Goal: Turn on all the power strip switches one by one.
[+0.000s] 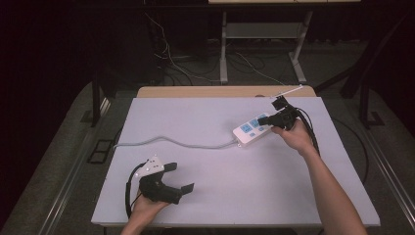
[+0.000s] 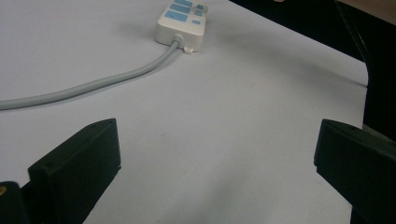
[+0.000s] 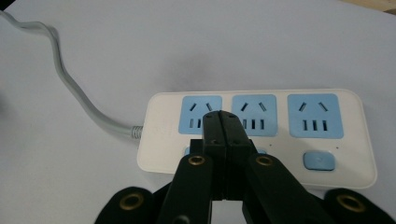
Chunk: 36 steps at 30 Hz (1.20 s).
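Power strip (image 3: 257, 135) lies at far right of table (image 1: 244, 186), nothing plugged in. Right gripper (image 3: 221, 116) held pressed together, empty, above switch row; pressing apparently unfinished. Left gripper (image 2: 210, 154) rested wide apart, idle.

Legible text, labels, brands, numbers: none. Power strip (image 3: 257, 135), white with blue socket faces and blue switch: no readable marking.

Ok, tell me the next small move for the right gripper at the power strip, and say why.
Probably ease the right gripper down onto the small blue switch hidden beneath it. Its jaws are shut together and empty, poised over the power strip between two sockets, and a matching switch shows uncovered farther along. The left gripper rests open, apart.
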### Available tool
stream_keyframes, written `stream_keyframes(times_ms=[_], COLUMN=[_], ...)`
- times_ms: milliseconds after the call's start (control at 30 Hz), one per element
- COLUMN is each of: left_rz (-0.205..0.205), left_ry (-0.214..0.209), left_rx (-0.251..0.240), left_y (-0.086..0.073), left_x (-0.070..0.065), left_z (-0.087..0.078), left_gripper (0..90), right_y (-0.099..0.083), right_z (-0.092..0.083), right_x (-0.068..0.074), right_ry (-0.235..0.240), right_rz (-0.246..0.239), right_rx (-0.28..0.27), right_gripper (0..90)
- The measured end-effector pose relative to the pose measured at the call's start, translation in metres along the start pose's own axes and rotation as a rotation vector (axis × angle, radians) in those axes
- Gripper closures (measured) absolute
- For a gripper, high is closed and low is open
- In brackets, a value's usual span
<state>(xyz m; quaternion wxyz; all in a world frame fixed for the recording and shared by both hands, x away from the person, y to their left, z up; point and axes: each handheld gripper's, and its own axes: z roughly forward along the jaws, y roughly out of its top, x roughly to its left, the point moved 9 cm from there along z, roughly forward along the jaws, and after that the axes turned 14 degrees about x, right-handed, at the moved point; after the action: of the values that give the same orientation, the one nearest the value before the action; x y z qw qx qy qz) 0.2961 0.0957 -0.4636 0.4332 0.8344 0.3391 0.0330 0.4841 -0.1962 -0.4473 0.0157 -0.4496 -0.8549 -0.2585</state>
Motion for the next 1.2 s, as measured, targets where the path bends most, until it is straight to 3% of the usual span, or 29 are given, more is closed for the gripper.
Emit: stream_keyframes(times_ms=[567,1200], left_rz=[0.004,0.012], left_ry=[-0.002,-0.001], left_rx=[0.003,0.001], left_y=[0.0,0.0], left_x=[-0.001,-0.003], left_z=[0.001,0.0], left_gripper=[0.0,0.0], right_y=[-0.003,-0.006], right_z=[0.009,0.028], right_x=[-0.023,-0.026], right_ry=[-0.015,-0.032], right_rz=[0.022,0.028], right_rx=[0.032,0.091], right_gripper=[90.0,90.0])
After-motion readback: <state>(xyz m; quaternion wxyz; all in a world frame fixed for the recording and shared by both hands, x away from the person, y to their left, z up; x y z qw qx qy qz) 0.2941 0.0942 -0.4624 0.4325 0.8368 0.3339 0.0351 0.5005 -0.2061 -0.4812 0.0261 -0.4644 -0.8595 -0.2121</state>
